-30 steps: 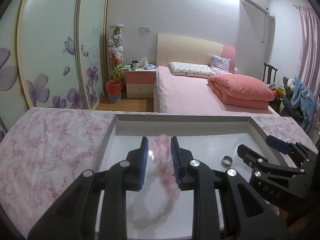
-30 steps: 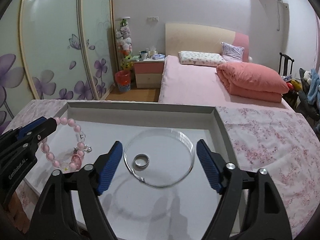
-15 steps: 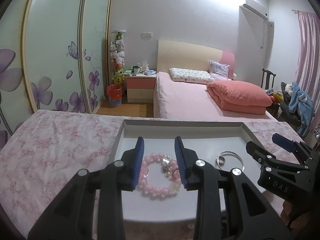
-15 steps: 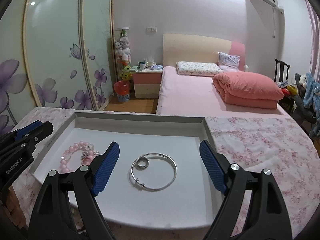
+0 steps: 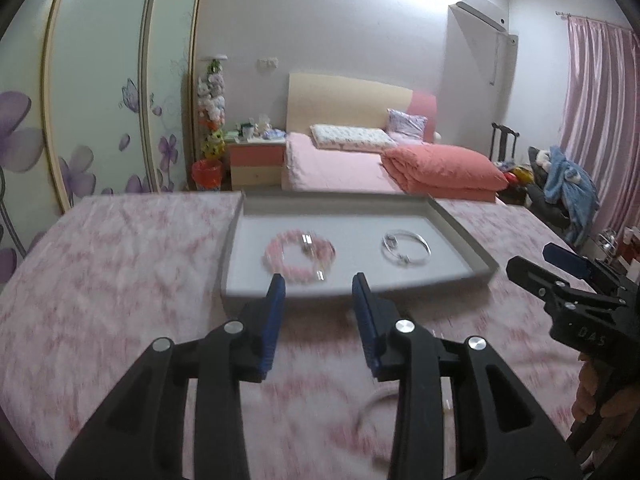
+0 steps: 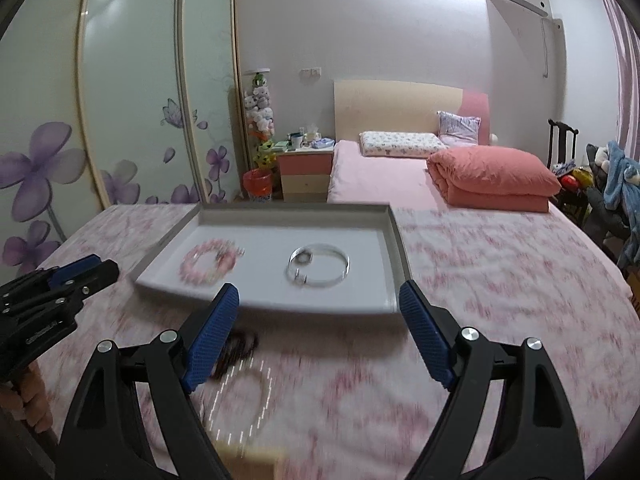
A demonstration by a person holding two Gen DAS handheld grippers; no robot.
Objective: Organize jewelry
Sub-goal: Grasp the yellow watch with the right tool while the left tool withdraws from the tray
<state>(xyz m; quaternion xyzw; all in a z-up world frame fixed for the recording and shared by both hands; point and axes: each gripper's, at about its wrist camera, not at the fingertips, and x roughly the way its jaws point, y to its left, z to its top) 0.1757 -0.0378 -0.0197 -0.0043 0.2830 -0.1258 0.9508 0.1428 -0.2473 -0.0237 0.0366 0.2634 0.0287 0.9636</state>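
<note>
Had just opened the left gripper [image 5: 317, 280] jaws, nothing between them; held the right gripper [image 6: 319, 286] jaws spread wide, empty. Saw the pink bead bracelet [image 5: 276, 264] inside the tray [image 5: 460, 236]. Judged the blurred chain [image 6: 267, 384] just before the tray light, limp, slippery: best pinched across one strand.

White raised letters "DAS" stand on the black plastic body of the right gripper [image 5: 560, 268] at the lower right of the left wrist frame; a short white word is printed on the black plastic body of the left gripper [image 6: 80, 276] at the lower left of the right wrist frame, too blurred to read; no other text is legible.
</note>
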